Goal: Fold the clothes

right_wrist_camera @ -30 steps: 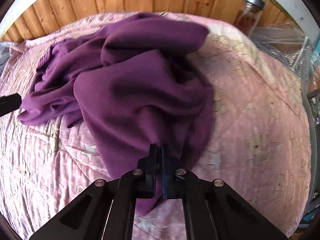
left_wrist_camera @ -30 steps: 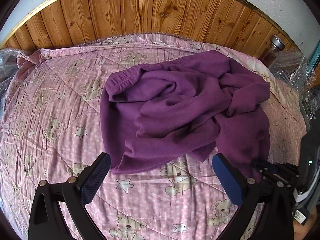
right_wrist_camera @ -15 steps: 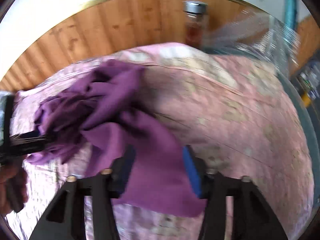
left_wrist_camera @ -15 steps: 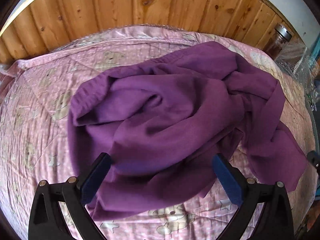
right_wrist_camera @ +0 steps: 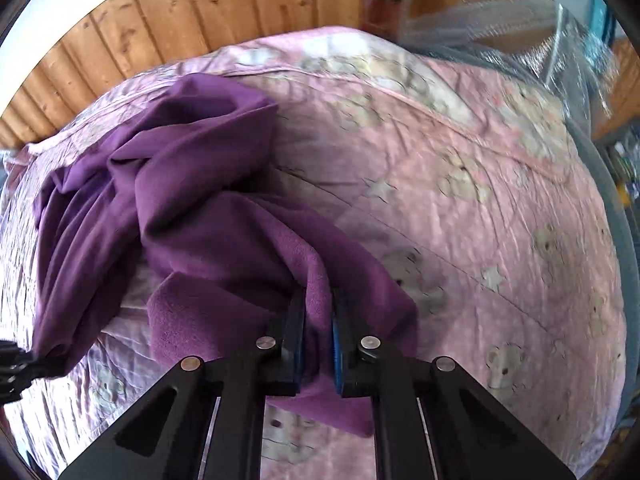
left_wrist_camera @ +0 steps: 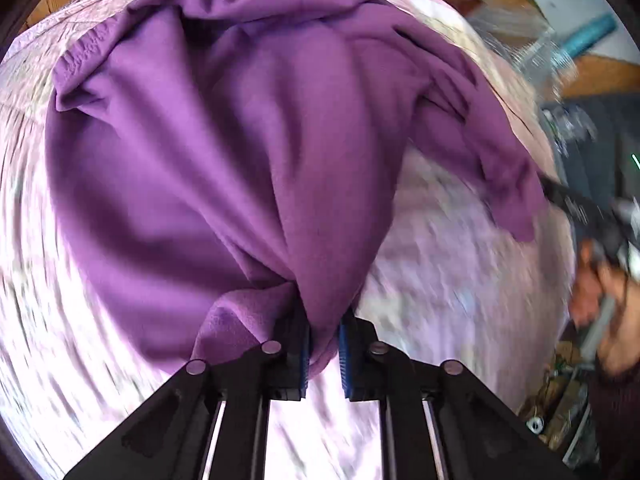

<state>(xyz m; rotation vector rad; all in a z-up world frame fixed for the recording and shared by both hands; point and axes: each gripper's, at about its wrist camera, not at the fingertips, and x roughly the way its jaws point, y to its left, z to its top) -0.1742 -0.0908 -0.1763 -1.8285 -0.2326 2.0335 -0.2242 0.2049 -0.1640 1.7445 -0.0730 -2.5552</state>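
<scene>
A purple fleece garment (left_wrist_camera: 224, 128) with an elastic waistband (left_wrist_camera: 86, 50) lies crumpled on a pink quilt (left_wrist_camera: 440, 272). My left gripper (left_wrist_camera: 323, 344) is shut on a bunched fold at the garment's near edge. In the right wrist view the same purple garment (right_wrist_camera: 192, 200) trails leftward, and my right gripper (right_wrist_camera: 319, 328) is shut on another gathered fold of it. Part of the left gripper (right_wrist_camera: 12, 364) shows at that view's left edge, holding the cloth's far end. At the right edge of the left wrist view a hand (left_wrist_camera: 600, 304) holds the right gripper's body.
The pink quilt (right_wrist_camera: 460, 184) with bear and star prints covers the bed. A wooden plank wall (right_wrist_camera: 200, 12) stands behind it. A glass jar (right_wrist_camera: 384, 4) and crinkled clear plastic (right_wrist_camera: 520, 32) sit at the bed's far right.
My left gripper moved forward onto the garment and shut on a fold. My right gripper, open half a second ago around the cloth, has shut on it.
</scene>
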